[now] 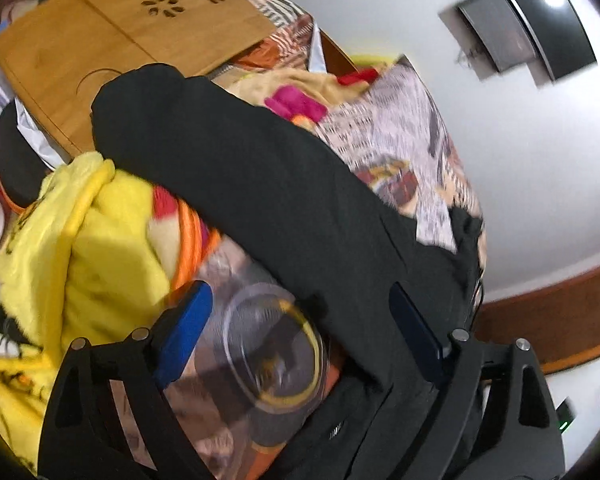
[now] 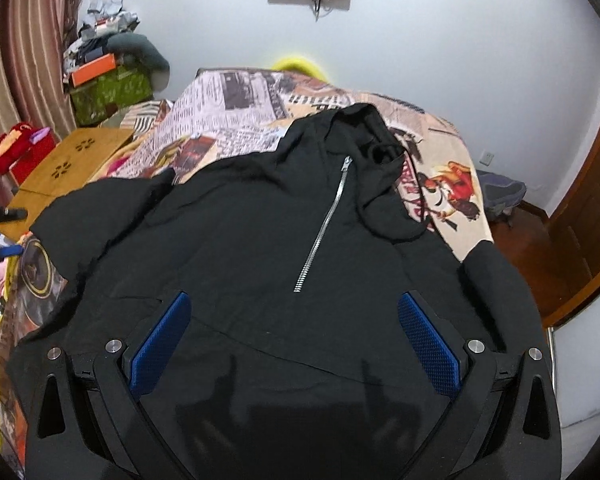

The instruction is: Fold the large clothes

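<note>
Black hoodie [image 2: 260, 220] spread on the bed [image 2: 236, 100], both pairs of fingers wide apart and holding nothing.

In the right wrist view we see its zipper [image 2: 324, 224] running toward 12 o'clock; the hem is cut off under the right gripper [image 2: 294, 344]. In the left wrist view all is blurred: the left gripper [image 1: 300, 328] hangs over a sleeve, and a round print on the cover at 6 o'clock is hard to read.

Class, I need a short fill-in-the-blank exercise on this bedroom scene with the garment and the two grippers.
1. The black hoodie lies spread on the ____.
2. Its silver zipper runs down from the ____.
3. Both the left gripper and the right gripper have jaws that stand ____.
4. The wooden lap tray has ____-shaped cutouts.

Missing words: bed; hood; open; flower
</note>
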`<state>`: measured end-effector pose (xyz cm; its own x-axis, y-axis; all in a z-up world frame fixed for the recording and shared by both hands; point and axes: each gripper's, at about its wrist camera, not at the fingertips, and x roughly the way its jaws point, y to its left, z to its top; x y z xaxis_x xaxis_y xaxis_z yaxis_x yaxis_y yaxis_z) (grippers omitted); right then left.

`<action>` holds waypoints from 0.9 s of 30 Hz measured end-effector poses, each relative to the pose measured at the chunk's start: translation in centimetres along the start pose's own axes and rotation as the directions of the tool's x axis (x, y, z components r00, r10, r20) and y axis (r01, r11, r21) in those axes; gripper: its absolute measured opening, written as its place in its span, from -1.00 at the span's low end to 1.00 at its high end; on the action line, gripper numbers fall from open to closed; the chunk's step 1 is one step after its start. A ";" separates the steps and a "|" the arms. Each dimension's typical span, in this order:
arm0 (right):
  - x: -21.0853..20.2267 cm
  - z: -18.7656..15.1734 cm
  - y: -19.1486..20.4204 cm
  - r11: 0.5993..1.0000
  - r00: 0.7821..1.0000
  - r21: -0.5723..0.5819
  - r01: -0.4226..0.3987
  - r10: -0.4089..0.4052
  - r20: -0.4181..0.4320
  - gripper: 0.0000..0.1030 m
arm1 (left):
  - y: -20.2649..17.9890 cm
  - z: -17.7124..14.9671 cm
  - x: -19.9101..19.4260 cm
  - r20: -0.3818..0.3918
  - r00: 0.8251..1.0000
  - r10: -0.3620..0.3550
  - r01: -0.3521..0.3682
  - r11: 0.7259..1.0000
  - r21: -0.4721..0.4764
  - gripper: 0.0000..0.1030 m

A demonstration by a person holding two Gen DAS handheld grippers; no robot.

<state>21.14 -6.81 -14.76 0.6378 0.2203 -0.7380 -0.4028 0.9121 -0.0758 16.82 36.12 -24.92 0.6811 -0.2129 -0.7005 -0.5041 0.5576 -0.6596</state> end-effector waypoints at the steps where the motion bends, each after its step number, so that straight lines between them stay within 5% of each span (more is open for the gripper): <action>1: 0.3 0.1 0.0 1.000 1.000 -0.003 -0.001 0.001 -0.003 0.99 | 0.3 0.6 0.1 0.009 1.000 -0.024 0.024 1.000 -0.010 0.74; 7: 1.0 0.2 0.0 1.000 1.000 -0.009 0.002 -0.002 -0.020 0.99 | 2.3 4.0 2.1 0.020 1.000 -0.002 0.004 0.996 -0.084 0.42; 9: 1.1 0.4 0.0 1.000 1.000 -0.008 0.005 -0.005 -0.020 0.99 | 3.3 4.8 3.3 0.003 1.000 0.009 -0.008 0.993 -0.116 0.24; 11: 1.0 0.5 -0.1 1.000 1.000 -0.003 0.008 -0.008 -0.017 0.99 | 3.6 5.5 4.2 0.000 0.998 0.065 -0.065 0.990 -0.126 -0.22; 13: 0.8 0.6 -0.3 1.000 1.000 0.001 0.011 -0.011 -0.015 0.99 | 3.5 5.8 4.5 0.009 0.995 0.102 -0.100 0.988 -0.121 -0.33; 17: 0.5 0.7 -0.7 1.000 1.000 0.008 0.016 -0.016 -0.010 0.99 | 1.4 6.1 4.7 0.063 0.964 0.259 -0.259 0.966 -0.014 -0.78; 21: -0.1 0.7 -1.1 1.000 1.000 0.005 0.025 -0.025 0.007 0.99 | -2.1 6.0 4.3 0.140 0.922 0.362 -0.379 0.917 0.125 -0.90; 24: -0.5 0.8 -1.3 0.999 0.999 -0.001 0.036 -0.036 0.022 0.99 | -5.4 5.7 3.1 0.211 0.907 0.366 -0.407 0.890 0.205 -0.92; 27: -0.8 0.8 -1.7 0.999 0.998 -0.003 0.044 -0.044 0.035 0.99 | -9.4 5.3 1.7 0.262 0.917 0.302 -0.371 0.886 0.277 -0.93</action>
<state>21.79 -8.24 -13.48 0.6777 0.1916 -0.7100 -0.3758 0.9201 -0.1103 25.46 34.78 -18.48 0.6109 0.1833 -0.7702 -0.5525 0.7955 -0.2489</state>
